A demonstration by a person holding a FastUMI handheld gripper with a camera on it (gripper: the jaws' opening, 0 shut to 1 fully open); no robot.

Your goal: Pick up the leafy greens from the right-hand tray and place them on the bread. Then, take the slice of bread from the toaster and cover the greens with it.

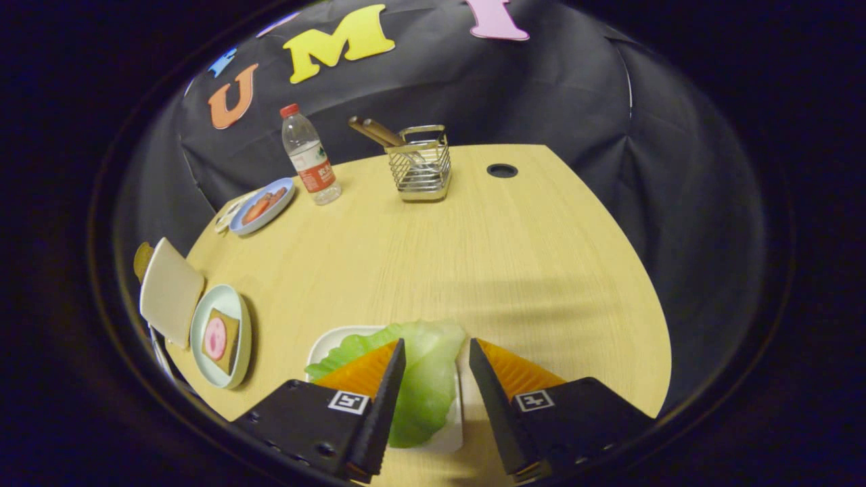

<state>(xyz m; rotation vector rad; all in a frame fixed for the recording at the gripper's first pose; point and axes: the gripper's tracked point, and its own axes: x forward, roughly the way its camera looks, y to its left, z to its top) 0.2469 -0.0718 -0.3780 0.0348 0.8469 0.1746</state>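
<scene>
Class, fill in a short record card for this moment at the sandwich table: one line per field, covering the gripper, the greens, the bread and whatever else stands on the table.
gripper: gripper open, fingers apart either side of the greens
greens: leafy greens lying on a white tray, between the fingers
bread: bread with a pink slice on it, on a round plate
toaster slice: slice of bread beyond that plate
far side: water bottle, wire basket, blue plate
surface: wooden table

Green leafy greens (423, 379), white tray (325, 346)
</scene>
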